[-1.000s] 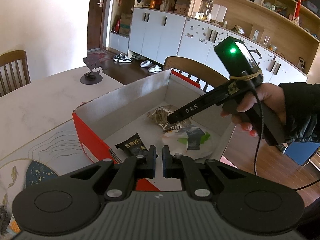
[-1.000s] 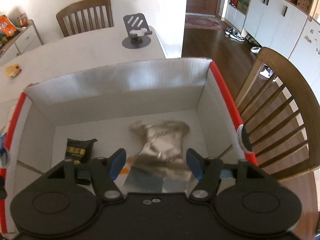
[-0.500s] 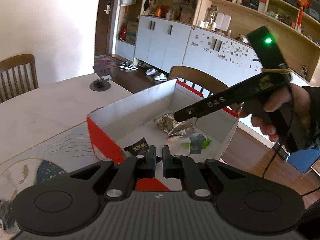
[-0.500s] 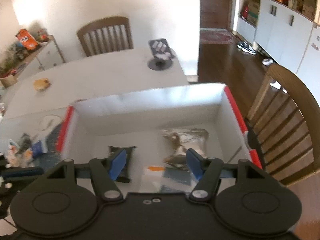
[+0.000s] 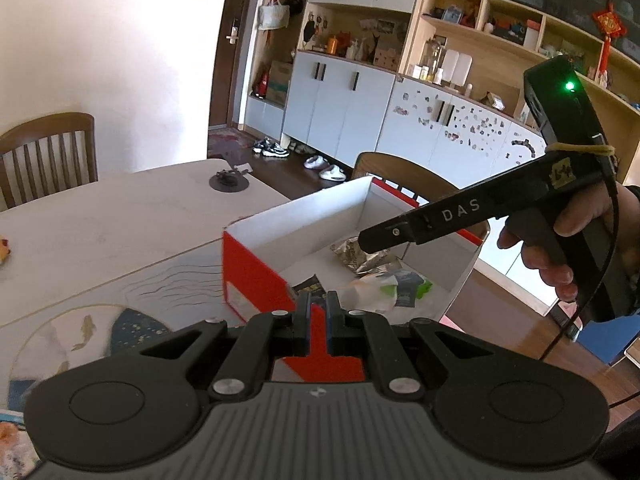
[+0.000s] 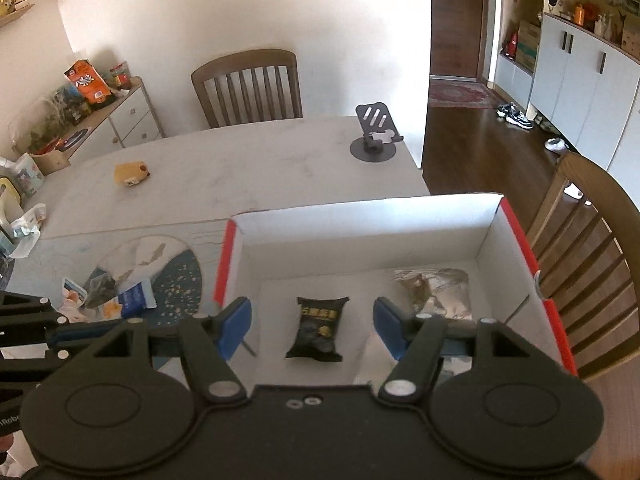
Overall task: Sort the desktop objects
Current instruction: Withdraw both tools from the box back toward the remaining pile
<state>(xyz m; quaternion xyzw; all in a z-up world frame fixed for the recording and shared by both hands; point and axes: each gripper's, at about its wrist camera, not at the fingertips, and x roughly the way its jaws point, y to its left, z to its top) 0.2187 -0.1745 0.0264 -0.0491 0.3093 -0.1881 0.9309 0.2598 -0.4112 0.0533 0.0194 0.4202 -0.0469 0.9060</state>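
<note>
A red-and-white cardboard box (image 6: 360,216) stands open at the table's right end. In it lie a black snack packet (image 6: 318,330), a crumpled silver packet (image 6: 436,290) and a white-and-green bag (image 5: 384,288). My right gripper (image 6: 313,330) hovers above the box, open, its blue pads (image 6: 236,328) wide apart with nothing between them; the black packet lies far below. In the left wrist view a hand holds it over the box (image 5: 248,264). My left gripper (image 5: 316,320) is shut and empty, in front of the box's red near wall. Several loose wrappers (image 6: 108,296) lie on the fish-pattern mat (image 6: 176,276).
A grey phone stand (image 6: 374,132) sits at the table's far corner and a yellow toy (image 6: 130,174) at mid-table. Wooden chairs stand behind the table (image 6: 248,84) and right of the box (image 6: 592,240). A cluttered sideboard (image 6: 92,112) is at far left.
Both grippers have drawn back and upward from the box, so more of the table shows. The right gripper stays open and empty, the left stays shut.
</note>
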